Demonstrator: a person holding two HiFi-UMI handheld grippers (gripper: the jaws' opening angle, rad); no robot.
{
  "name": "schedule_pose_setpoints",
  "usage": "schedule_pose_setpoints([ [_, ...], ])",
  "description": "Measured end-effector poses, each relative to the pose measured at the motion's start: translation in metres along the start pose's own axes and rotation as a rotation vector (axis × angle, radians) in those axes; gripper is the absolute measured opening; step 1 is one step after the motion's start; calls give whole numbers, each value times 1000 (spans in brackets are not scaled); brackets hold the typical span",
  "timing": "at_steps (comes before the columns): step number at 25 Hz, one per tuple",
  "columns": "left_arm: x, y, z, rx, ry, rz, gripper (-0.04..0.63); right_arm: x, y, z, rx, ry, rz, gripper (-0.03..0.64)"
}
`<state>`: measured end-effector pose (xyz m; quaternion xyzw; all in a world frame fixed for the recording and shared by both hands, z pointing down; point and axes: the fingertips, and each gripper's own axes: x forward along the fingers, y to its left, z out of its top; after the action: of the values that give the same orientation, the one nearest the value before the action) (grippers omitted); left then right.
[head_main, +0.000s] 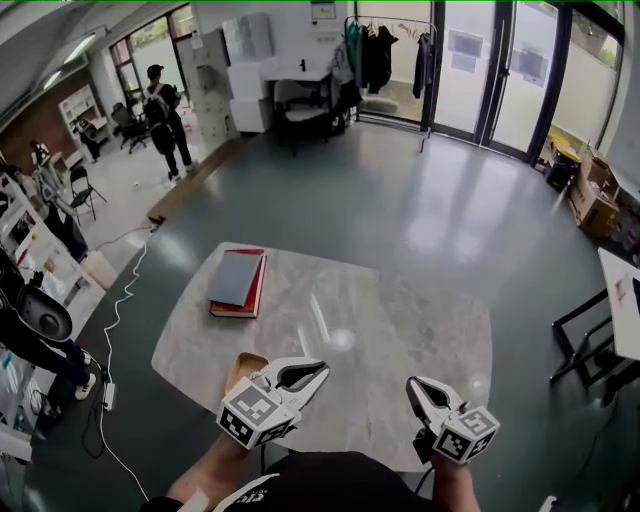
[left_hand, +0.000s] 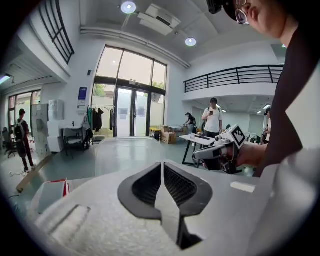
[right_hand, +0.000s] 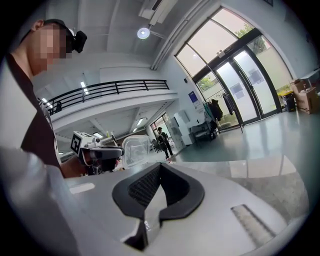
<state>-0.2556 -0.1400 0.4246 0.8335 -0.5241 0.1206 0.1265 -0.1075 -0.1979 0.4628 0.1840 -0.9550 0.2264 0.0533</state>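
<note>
My left gripper (head_main: 321, 370) hovers over the near edge of a marble table (head_main: 400, 320), shut with nothing in it; in its own view the left gripper (left_hand: 161, 165) shows both jaws meeting at the tips. Just left of it sits a small tan box (head_main: 244, 368), which looks like a clear plastic container (right_hand: 136, 151) in the right gripper view. The right gripper (head_main: 412, 386) is held over the table's near right edge, and the right gripper (right_hand: 160, 166) is likewise shut and empty. A grey book on a red book (head_main: 238, 281) lies at the table's far left.
A white cable (head_main: 118, 320) runs along the floor on the left. Black table legs (head_main: 585, 335) stand at the right, with cardboard boxes (head_main: 592, 195) beyond. A person (head_main: 165, 115) stands far left, near chairs (head_main: 300, 105) and glass doors (head_main: 500, 70).
</note>
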Motion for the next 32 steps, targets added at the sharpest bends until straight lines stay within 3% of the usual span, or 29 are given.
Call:
schedule_pose_setpoints([
  [5,-31,21,23,-12,-86,50,18,10,19,18,-81,-7,20,2],
  [18,-64,55,57,-8,-245,118,19,-4,57,93,-230,-201,17,1],
  [32,-50,39,50,-68,-240,97,20,-16,50,84,-225,-182,-1,0],
])
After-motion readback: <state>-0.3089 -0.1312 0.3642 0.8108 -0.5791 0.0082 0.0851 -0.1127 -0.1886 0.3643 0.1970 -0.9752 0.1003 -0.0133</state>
